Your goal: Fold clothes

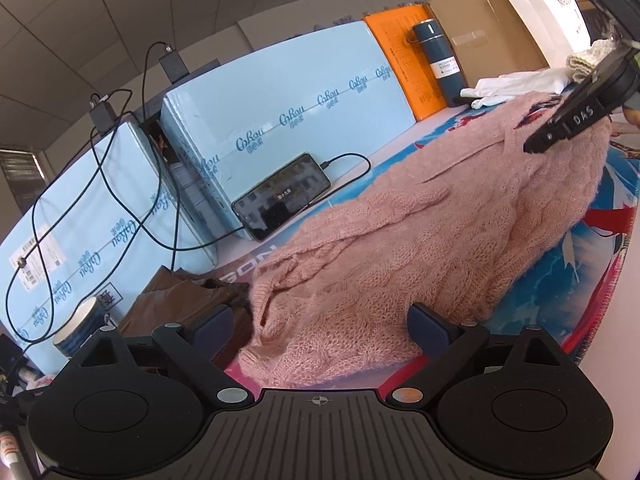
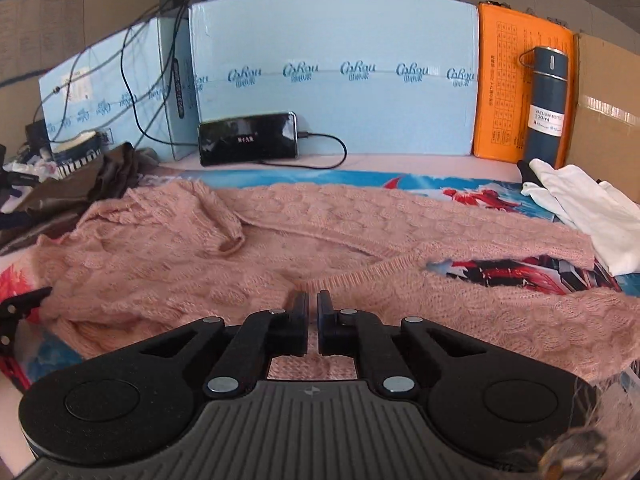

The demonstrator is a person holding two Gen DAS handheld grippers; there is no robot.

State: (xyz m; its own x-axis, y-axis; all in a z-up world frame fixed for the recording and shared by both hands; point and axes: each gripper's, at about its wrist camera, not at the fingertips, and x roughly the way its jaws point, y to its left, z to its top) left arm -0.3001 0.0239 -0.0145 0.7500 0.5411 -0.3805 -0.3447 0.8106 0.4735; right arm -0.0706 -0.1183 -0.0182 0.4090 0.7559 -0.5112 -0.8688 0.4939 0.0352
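A pink cable-knit sweater lies spread on a printed blue and red mat. My left gripper is open, its two fingers straddling the sweater's near hem without closing on it. In the right wrist view the sweater fills the middle, with one sleeve folded across the body. My right gripper is shut, its tips at the ribbed neckline edge; no fabric shows between the pads. From the left wrist view the right gripper hangs low over the sweater's far end.
Light blue boxes wall the back, with a phone on a cable leaning against them. A dark flask, an orange board and cardboard stand at the back right. White cloth lies right, brown cloth and a cup left.
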